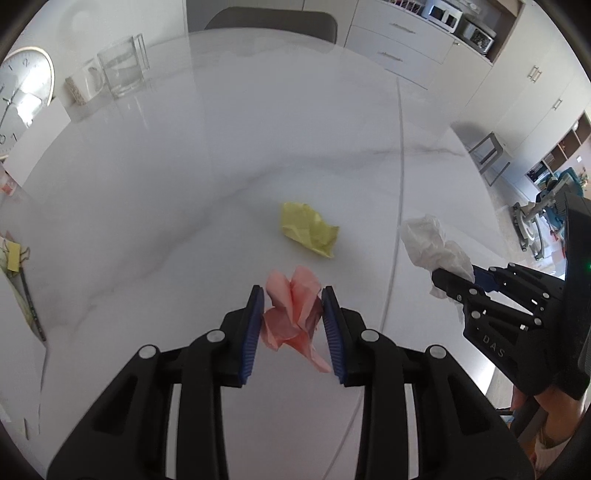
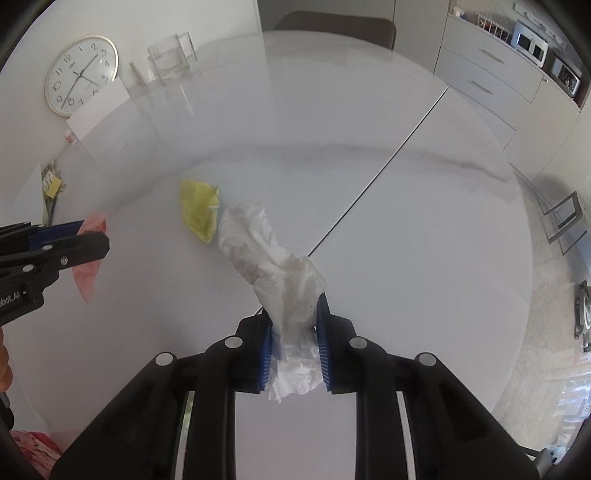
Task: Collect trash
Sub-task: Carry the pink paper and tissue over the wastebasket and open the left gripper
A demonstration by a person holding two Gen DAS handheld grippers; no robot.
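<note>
My left gripper point(image 1: 293, 295) is shut on a crumpled pink paper point(image 1: 291, 306) and holds it above the white marble table point(image 1: 166, 206). My right gripper point(image 2: 293, 312) is shut on a crumpled white tissue point(image 2: 266, 254), also lifted. A crumpled yellow paper point(image 1: 308, 229) lies on the table just beyond the pink one; it also shows in the right wrist view point(image 2: 199, 208), left of the tissue. The right gripper point(image 1: 456, 278) with the tissue point(image 1: 430, 243) shows at the right in the left wrist view. The left gripper point(image 2: 94, 240) with the pink paper point(image 2: 86, 273) shows at the left in the right wrist view.
A clear glass container point(image 1: 122, 70) and a small mug point(image 1: 83, 83) stand at the table's far left. A wall clock point(image 2: 79, 75) leans behind them. Papers with a yellow note point(image 1: 14, 258) lie at the left edge. A chair point(image 1: 273, 22) stands beyond the far edge.
</note>
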